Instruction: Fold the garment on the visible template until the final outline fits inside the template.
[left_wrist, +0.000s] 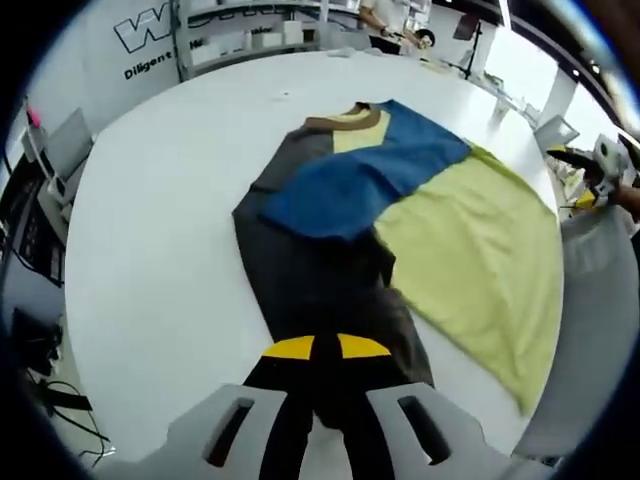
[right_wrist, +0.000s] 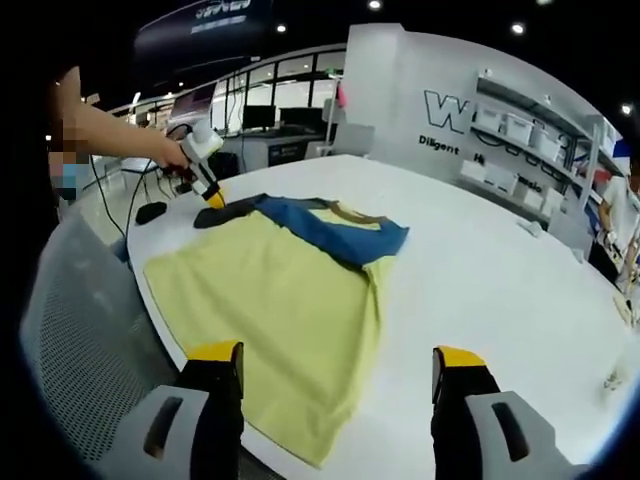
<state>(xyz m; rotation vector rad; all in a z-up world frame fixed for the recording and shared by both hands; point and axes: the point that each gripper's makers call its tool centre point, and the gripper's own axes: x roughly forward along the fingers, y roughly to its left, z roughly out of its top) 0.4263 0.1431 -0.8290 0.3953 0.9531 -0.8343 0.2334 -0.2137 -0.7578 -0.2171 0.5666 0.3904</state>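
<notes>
Shirt (left_wrist: 400, 215) lay on white desk (left_wrist: 170, 220), mid-fold. Left claw (left_wrist: 325, 375) pinched dark hem edge; right claw (right_wrist: 340, 385) spread, empty, hovering near yellow side. Next probably: carry dark flap over, keep edges lined up.

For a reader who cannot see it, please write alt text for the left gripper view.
The left gripper, its yellow-tipped jaws shut, pinches the dark edge of a garment spread on a white table. The garment is dark grey, blue and yellow-green. The right gripper shows at the far right edge.
</notes>
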